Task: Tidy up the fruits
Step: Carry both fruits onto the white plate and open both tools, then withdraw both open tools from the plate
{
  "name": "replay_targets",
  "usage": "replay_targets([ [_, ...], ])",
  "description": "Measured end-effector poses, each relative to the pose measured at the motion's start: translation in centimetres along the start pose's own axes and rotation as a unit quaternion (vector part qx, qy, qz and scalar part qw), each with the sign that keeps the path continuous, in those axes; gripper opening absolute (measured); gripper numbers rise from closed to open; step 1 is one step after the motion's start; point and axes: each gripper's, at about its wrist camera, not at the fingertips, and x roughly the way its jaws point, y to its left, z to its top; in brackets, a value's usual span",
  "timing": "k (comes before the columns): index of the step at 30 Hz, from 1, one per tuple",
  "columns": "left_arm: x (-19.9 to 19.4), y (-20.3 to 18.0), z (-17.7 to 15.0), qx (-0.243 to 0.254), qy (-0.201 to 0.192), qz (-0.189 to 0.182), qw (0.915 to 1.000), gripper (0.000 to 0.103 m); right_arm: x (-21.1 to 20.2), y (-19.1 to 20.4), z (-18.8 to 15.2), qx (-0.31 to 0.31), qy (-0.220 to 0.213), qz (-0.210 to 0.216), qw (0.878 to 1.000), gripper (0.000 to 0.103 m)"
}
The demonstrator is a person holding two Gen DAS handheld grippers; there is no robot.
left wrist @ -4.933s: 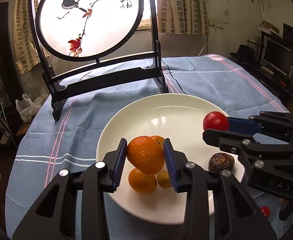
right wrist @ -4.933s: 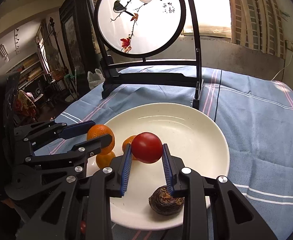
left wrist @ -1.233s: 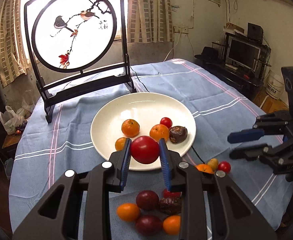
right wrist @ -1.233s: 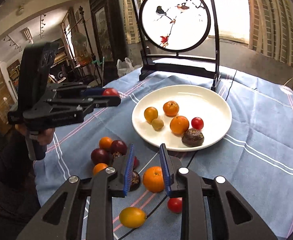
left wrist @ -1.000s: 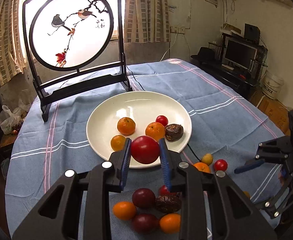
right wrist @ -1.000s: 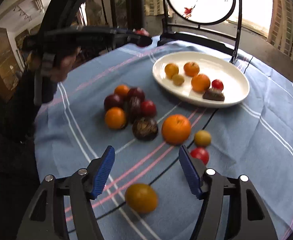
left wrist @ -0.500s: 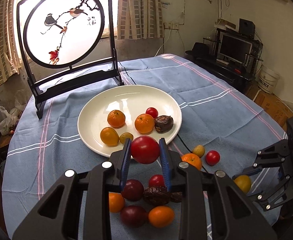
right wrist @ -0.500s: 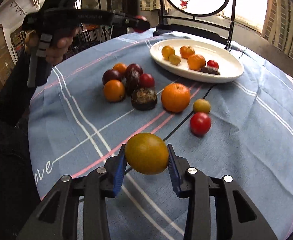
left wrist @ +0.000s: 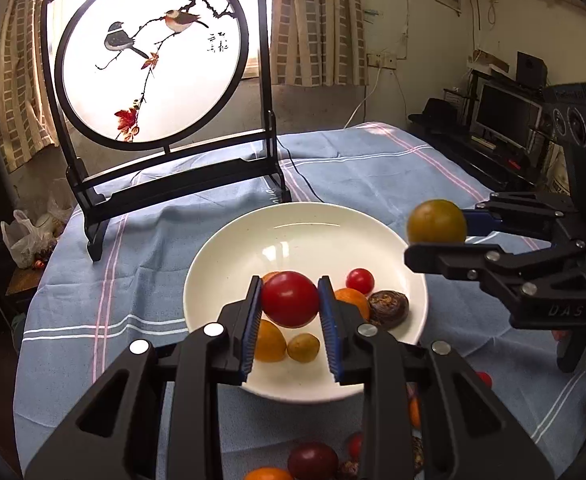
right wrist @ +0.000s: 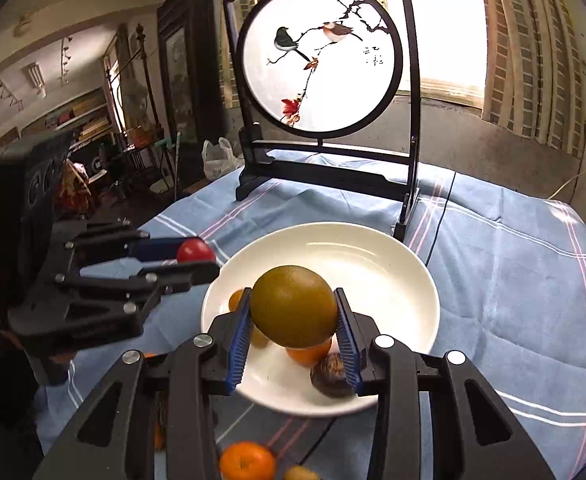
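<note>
A round painted screen (left wrist: pixel 153 56) with two birds on a branch is held in a black stand (left wrist: pixel 181 184) at the upper left of the left wrist view. A blue striped tablecloth (left wrist: pixel 373 168) is spread beneath it. A monitor (left wrist: pixel 507 110) is seen at the right edge, a white plastic bag (left wrist: pixel 25 236) at the left. Checked curtains (right wrist: pixel 533 48) are hung at the upper right of the right wrist view.

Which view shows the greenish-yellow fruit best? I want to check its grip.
The right wrist view: the greenish-yellow fruit fills the centre, clamped between the right tongs. The left wrist view shows it smaller, from the side.
</note>
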Motion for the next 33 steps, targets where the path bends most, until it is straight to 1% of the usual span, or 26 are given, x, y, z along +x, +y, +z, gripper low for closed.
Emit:
replay_targets([
  [3, 1.7, 0.4, 0.4, -0.012, 0.009, 0.009, 0.9999, 0.027, 2.0, -1.2, 1.0, 0.033, -0.006, -0.005, 0.999, 0.039],
  [5, 2.6, 0.4, 0.4, -0.014, 0.012, 0.019, 0.9997, 0.027, 3.0, -1.5, 1.0, 0.04, -0.009, -0.016, 0.999, 0.039],
  [6, 2.9, 0.4, 0.3, -0.015, 0.013, 0.021, 0.9996, 0.027, 3.6, -1.7, 1.0, 0.046, -0.005, -0.013, 0.999, 0.039],
  [10, 4.1, 0.2, 0.0, -0.008, 0.024, 0.038, 0.999, 0.027, 5.1, -1.7, 0.5, 0.045, 0.005, -0.018, 0.999, 0.039],
  [20, 5.6, 0.1, -0.6, -0.008, 0.04, 0.043, 0.9982, 0.029, 7.3, -2.6, -0.5, 0.058, 0.026, -0.021, 0.998, 0.039],
  [21, 5.7, 0.0, -0.6, -0.008, 0.041, 0.043, 0.9982, 0.032, 7.3, -2.8, -0.6, 0.06, 0.027, -0.017, 0.998, 0.04],
  [22, 5.7, 0.0, -0.6, -0.008, 0.038, 0.046, 0.9982, 0.046, 7.3, -2.9, -0.6, 0.063, 0.024, -0.018, 0.998, 0.047],
  [24, 5.5, 0.1, -0.5, -0.007, 0.027, 0.052, 0.9983, 0.059, 6.9, -3.3, -0.6, 0.074, 0.009, -0.027, 0.997, 0.06],
  [28, 5.3, 0.2, -0.5, -0.014, 0.027, 0.047, 0.9984, 0.059, 5.9, -3.7, -0.3, 0.08, -0.008, -0.026, 0.996, 0.061],
  [30, 5.3, 0.3, -0.5, -0.015, 0.029, 0.047, 0.9984, 0.059, 5.7, -3.7, -0.3, 0.082, -0.011, -0.024, 0.996, 0.061],
  [33, 5.3, 0.3, -0.5, -0.015, 0.029, 0.048, 0.9983, 0.059, 5.7, -3.5, -0.3, 0.078, -0.011, -0.027, 0.997, 0.064],
])
